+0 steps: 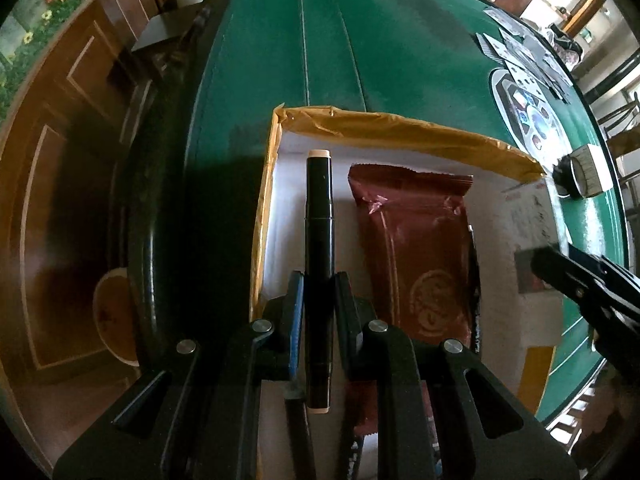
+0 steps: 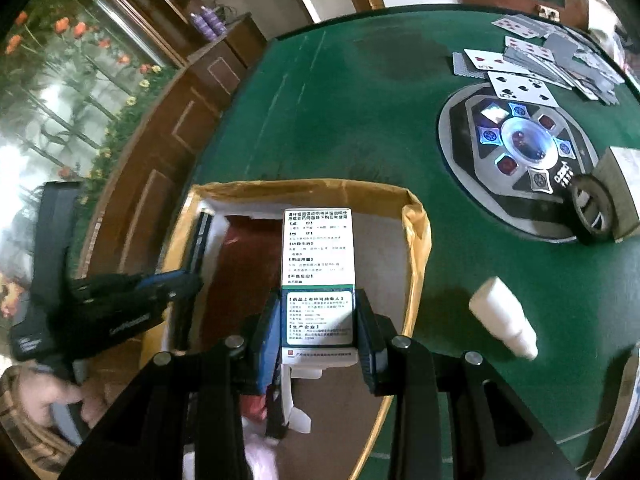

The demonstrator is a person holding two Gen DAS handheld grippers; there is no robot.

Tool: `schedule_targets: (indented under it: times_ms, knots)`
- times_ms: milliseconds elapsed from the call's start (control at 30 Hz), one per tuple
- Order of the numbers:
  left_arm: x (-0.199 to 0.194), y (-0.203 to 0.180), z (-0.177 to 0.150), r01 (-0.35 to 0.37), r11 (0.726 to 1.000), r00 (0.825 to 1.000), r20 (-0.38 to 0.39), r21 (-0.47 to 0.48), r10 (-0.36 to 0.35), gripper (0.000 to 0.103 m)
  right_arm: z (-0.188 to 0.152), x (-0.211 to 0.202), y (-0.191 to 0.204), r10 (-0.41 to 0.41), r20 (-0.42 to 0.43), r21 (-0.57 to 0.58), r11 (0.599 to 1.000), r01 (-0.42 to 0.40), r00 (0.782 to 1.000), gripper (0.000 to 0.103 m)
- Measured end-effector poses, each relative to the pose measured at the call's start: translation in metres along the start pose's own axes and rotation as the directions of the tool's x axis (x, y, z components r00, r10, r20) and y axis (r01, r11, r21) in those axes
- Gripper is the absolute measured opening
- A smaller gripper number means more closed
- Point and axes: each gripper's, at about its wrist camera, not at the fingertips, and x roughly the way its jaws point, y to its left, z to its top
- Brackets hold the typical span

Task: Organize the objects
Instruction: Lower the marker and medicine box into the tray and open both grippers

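Observation:
My left gripper is shut on a black pen-like stick with cream ends, held over the left side of an open cardboard box with a white lining. A dark red snack packet lies in the box beside it. My right gripper is shut on a white medicine box with printed text, held over the same cardboard box. The left gripper shows at the left in the right wrist view; the right gripper shows at the right in the left wrist view.
The box sits on a green felt table. A white bottle lies on the felt right of the box. A dice console, playing cards and a tape roll are further right. Wooden panelling is at the left.

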Motion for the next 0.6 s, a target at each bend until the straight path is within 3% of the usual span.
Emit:
schedule_targets:
  times_ms: [267,600]
  knots:
    - [0.007,0.005,0.002,0.011,1.0,1.0,-0.009,-0.008,-0.011,0.014,0.003,0.022,0.001,-0.084,-0.007,0.006,0.996,0.084,0.996,0.033]
    - [0.01,0.005,0.003,0.026,0.999,1.0,0.005,-0.018,-0.026,0.014,0.004,0.032,0.015,-0.088,-0.016,-0.03,0.996,0.087,0.996,0.035]
